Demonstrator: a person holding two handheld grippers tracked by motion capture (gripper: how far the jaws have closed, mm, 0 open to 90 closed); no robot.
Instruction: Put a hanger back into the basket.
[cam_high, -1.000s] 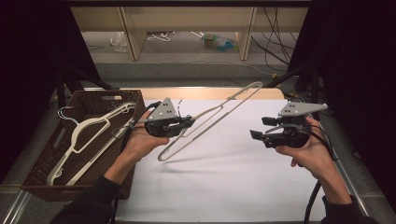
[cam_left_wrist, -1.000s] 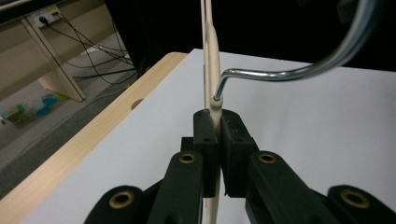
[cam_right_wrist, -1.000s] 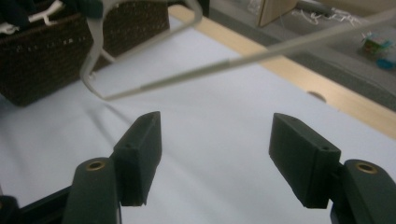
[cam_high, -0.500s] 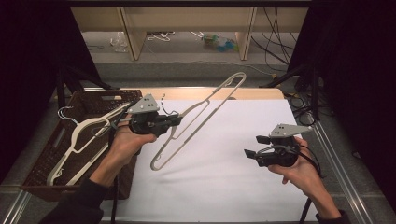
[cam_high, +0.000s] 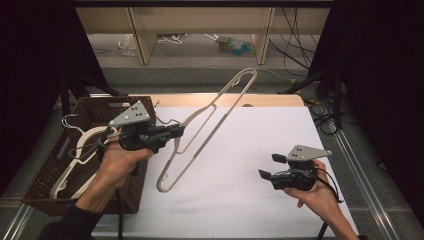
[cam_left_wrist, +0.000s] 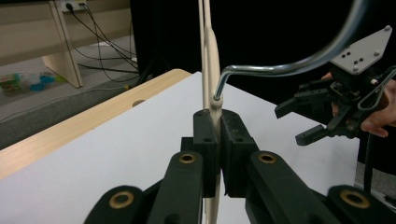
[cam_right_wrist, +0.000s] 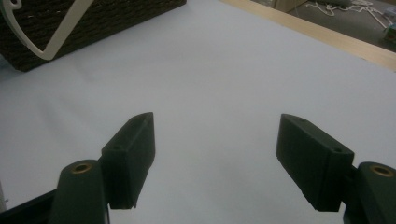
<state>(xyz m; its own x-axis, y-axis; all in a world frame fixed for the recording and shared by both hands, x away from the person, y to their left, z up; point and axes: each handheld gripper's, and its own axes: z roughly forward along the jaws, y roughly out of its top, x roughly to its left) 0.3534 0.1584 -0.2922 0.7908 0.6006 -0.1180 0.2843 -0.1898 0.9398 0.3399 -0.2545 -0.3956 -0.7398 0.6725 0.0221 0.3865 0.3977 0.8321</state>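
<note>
**Hanger lifted clear of the basket, second gripper standing by**

A white table surface (cam_high: 250, 150) fills the middle of the high view, with a dark woven basket (cam_high: 47, 170) at its left edge holding more pale hangers (cam_high: 75, 165). Above the sheet, a cream hanger (cam_high: 210, 125) hangs tilted in the air, one end pointing up and away toward the far edge, the other dipping toward the table just beside the basket. The left gripper (cam_high: 172, 134) has it: its jaws are pressed tight on the hanger's neck, and the left gripper view shows the black pads squeezed on the cream body right where the metal hook (cam_left_wrist: 280, 67) comes out and curves away. The right gripper (cam_high: 270, 166) sits low over the near right part of the sheet, well apart from the hanger. Its jaws have just been opening and stand wide, with nothing but bare white surface between them.

Judging by the scene, the pick from the basket is done and the hanger is in transit; setting it down or passing it to the free gripper is left, as are the hangers waiting in the basket.
</note>
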